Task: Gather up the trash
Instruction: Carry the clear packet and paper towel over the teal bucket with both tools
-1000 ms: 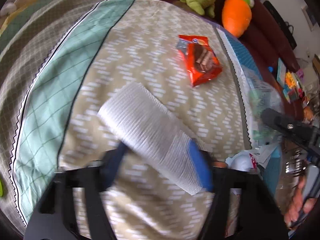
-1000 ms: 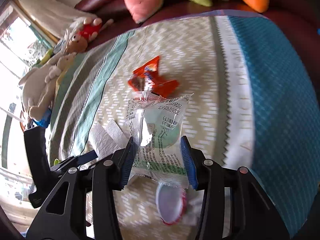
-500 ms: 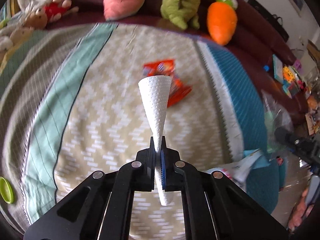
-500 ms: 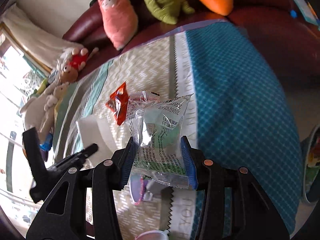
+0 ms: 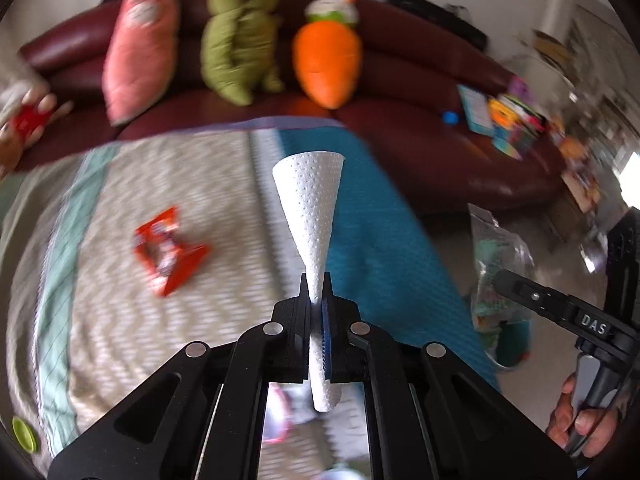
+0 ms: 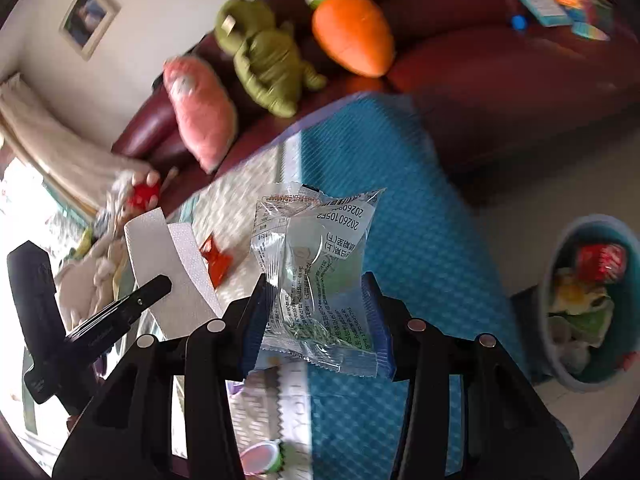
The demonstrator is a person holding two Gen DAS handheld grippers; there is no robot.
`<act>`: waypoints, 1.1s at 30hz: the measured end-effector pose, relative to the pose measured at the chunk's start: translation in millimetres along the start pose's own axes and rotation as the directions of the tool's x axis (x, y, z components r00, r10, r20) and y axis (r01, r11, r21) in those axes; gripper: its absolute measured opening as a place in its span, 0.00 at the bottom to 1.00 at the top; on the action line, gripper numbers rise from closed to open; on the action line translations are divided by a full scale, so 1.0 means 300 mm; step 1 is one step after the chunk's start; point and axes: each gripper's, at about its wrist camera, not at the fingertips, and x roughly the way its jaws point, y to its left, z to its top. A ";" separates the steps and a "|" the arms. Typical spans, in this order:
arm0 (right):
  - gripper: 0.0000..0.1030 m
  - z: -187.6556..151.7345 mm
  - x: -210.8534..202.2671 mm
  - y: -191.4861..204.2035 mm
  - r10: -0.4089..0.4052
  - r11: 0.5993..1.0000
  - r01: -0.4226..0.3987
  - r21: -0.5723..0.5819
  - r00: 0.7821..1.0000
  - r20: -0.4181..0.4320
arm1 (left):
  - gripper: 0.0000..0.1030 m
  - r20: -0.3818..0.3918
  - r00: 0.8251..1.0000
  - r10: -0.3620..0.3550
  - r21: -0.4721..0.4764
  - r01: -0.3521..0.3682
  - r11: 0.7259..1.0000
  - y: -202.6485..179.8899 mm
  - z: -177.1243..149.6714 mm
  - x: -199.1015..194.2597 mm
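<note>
Trash bin (image 6: 560,300) cut off at right edge, orange wrapper (image 5: 168,252) blurred, label unreadable

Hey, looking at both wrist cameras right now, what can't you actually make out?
- Orange wrapper print: left wrist view, motion blur.
- Trash bin far side: right wrist view, cut by the lens edge.
- Round lid on the blanket: right wrist view, partly behind the right hand-held gripper.
- Paper towel lower end: left wrist view, behind the left hand-held gripper.
</note>
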 end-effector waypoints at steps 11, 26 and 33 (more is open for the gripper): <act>0.42 -0.053 -0.311 -0.352 -0.106 0.984 0.084 0.156 0.985 0.138 | 0.05 -0.074 0.988 -0.135 0.188 0.147 0.971 -0.470 -0.023 0.099; 0.43 -0.201 -0.536 -0.810 -0.276 0.895 0.188 0.405 0.946 0.170 | 0.05 -0.276 0.937 -0.212 0.313 0.296 0.903 -0.916 -0.168 0.360; 0.43 -0.205 -0.532 -0.904 -0.310 0.868 0.224 0.444 0.942 0.130 | 0.05 -0.347 0.907 -0.239 0.304 0.349 0.886 -1.041 -0.198 0.503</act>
